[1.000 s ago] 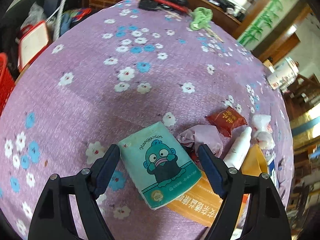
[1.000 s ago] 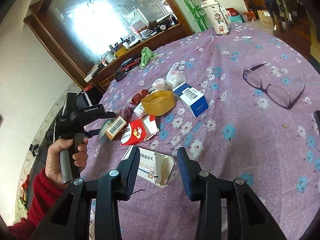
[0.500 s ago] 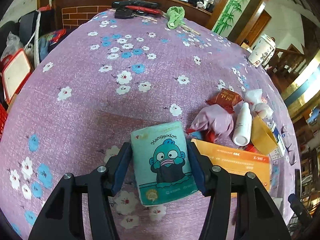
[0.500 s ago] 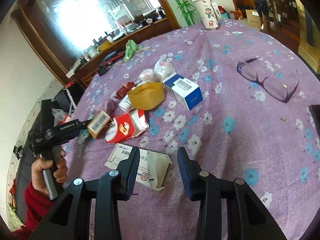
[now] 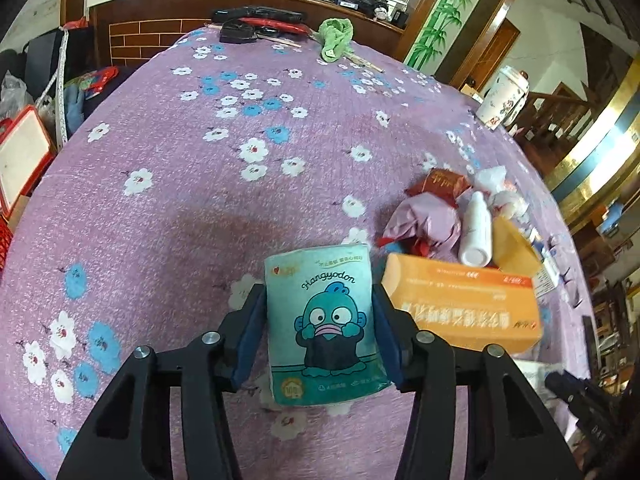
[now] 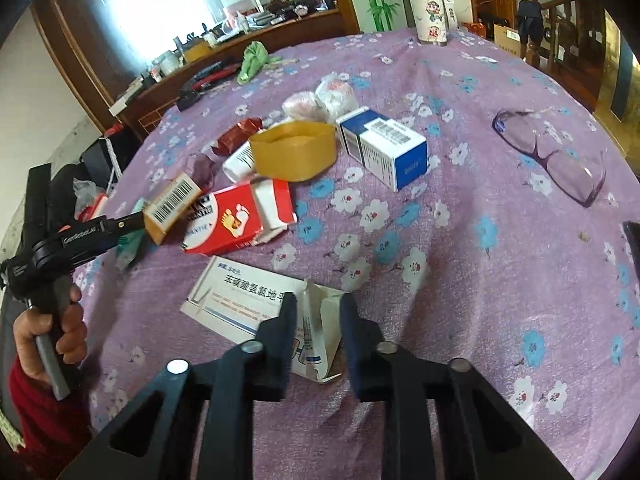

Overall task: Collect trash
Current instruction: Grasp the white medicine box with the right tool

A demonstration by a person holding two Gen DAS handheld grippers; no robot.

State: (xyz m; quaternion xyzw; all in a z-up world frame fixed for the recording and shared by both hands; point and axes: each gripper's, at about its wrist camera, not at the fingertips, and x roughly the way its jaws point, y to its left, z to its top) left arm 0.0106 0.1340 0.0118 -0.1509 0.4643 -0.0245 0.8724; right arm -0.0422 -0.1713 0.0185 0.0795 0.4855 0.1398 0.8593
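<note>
Purple cloth with white and blue flowers is covering the table (image 5: 168, 184), and the trash is lying on it in a loose group. The left gripper (image 5: 318, 330) is closing its jaws on a teal tissue pack (image 5: 324, 324) with a cartoon fish; the blue pads are already pressing on both long sides of the pack, so it is clamped, with its lower end still on the cloth. Just beside the pack, on its right, an orange box (image 5: 460, 304) is lying, and behind the box a white bottle (image 5: 476, 232), a crumpled pink wrapper (image 5: 420, 224) and a dark red packet (image 5: 438, 182) are lying close together. The right gripper (image 6: 318, 334) is also closing, and the torn open end of a flat white carton (image 6: 240, 296) is standing between its two fingers; I cannot tell if the pads are touching the flap yet. Further on the cloth a red and white box (image 6: 236, 220), a yellow tape roll (image 6: 294, 150) and a blue and white box (image 6: 384, 148) are lying near each other. A pair of glasses (image 6: 552, 156) is resting well apart on the right. In the right wrist view, a hand (image 6: 48, 336) in a red sleeve is holding the handle of the left gripper at the left edge.
</note>
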